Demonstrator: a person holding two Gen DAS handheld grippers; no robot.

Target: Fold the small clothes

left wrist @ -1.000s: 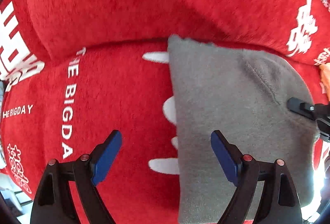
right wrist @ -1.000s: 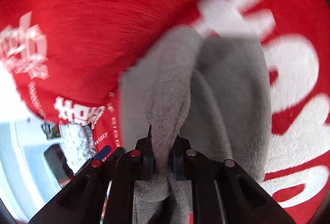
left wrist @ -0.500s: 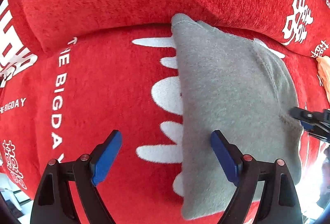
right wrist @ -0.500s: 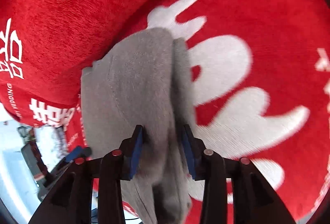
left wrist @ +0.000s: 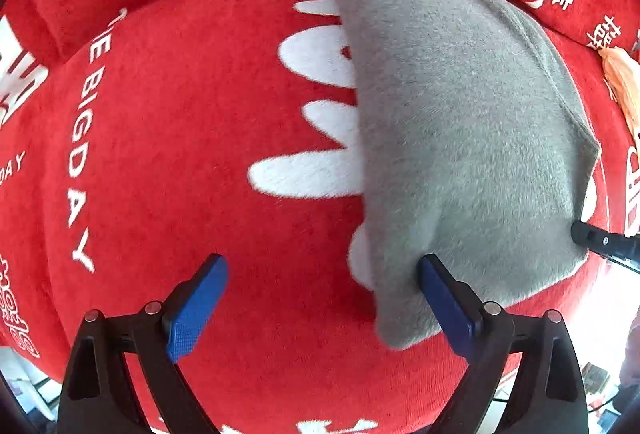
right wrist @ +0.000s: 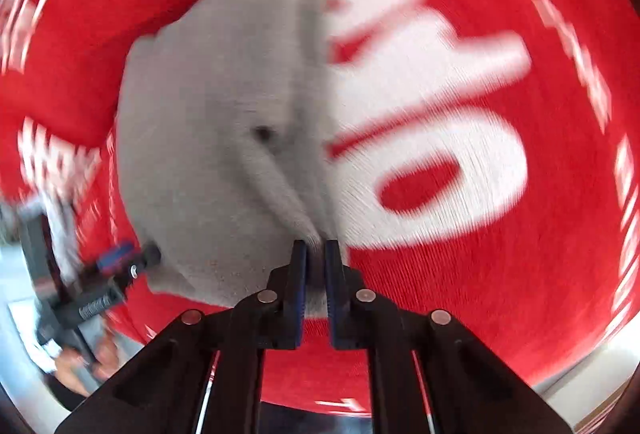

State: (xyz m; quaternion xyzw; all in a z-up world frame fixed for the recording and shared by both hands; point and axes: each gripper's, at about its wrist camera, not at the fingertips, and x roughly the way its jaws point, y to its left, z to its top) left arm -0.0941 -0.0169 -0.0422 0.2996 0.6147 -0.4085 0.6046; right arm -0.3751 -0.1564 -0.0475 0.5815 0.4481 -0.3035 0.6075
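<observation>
We are seeing the whole right wrist view smeared by motion: the white lettering [right wrist: 432, 138] on the red cover [right wrist: 500, 294] is streaking past reading. The right gripper [right wrist: 316, 254] is closing, and the blur is hiding whether its pads are pressing the grey cloth [right wrist: 208, 138] between them. The left gripper [right wrist: 120, 262] is blurring at that view's left edge. The left wrist view's right edge is cutting off an orange cloth [left wrist: 622, 78].
</observation>
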